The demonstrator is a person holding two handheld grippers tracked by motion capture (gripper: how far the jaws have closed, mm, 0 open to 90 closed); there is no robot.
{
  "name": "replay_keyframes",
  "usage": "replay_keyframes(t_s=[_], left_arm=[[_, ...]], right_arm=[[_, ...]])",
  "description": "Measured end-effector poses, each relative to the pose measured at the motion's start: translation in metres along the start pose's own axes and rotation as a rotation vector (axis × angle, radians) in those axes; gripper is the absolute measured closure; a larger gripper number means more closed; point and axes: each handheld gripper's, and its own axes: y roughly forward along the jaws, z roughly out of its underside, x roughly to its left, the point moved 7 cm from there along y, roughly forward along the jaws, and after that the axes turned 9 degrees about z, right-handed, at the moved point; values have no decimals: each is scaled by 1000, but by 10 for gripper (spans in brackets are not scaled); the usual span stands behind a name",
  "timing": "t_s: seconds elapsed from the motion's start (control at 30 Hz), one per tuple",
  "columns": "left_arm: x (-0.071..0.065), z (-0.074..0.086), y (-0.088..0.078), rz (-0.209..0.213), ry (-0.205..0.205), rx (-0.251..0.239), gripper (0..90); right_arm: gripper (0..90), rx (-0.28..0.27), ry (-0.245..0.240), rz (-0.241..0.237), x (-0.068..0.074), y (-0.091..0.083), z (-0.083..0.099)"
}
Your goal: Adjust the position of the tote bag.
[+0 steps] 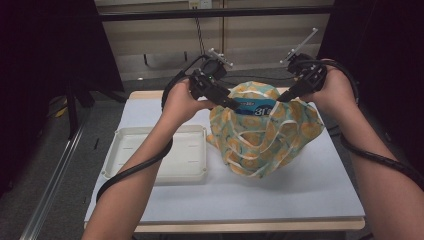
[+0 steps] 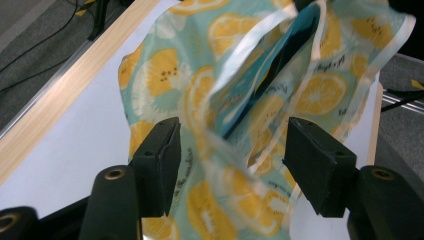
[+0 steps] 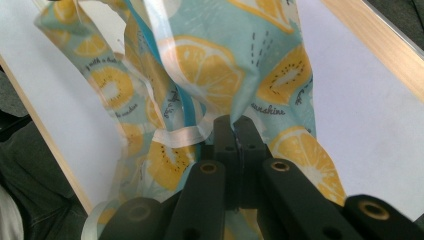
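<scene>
A pale green fabric bag (image 1: 265, 132) printed with orange lemon slices and edged in white stands on the white table (image 1: 300, 190). A blue package (image 1: 255, 107) shows inside its open mouth. My left gripper (image 1: 230, 104) is at the bag's left rim. In the left gripper view its jaws (image 2: 232, 150) stand apart, with a fold of the bag (image 2: 165, 75) loose between them and the blue package (image 2: 295, 45) beyond. My right gripper (image 1: 284, 97) holds the right rim up. In the right gripper view it (image 3: 234, 122) is shut on the bag's fabric (image 3: 200, 65).
An empty white tray (image 1: 190, 155) lies on the table to the left of the bag, partly under the left forearm. Cables trail from both grippers. The table's wooden edge runs along the front, with dark floor on both sides.
</scene>
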Motion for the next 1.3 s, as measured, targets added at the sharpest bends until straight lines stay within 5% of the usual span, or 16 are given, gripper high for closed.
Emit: replay_keyframes(t_s=[0.17,0.4,0.5,0.63,0.8,1.07,1.3], left_arm=[[3,26,6,-1,-19,15,275],[2,40,20,-9,-23,44,318],[0,41,24,-3,-16,54,490],[-3,40,29,9,0,93,835],[-8,26,19,21,16,75,900],[-13,-33,-27,7,47,-76,900],[7,-58,-23,-33,14,-127,898]], right_arm=[[900,-3,13,-8,1,1,0],[900,5,-4,-1,2,3,-2],[900,2,1,-5,1,3,-1],[900,1,8,-5,1,2,-1],[900,-11,22,-1,0,1,1],[900,-28,29,10,-5,-9,1],[900,-49,47,19,-13,-15,3]])
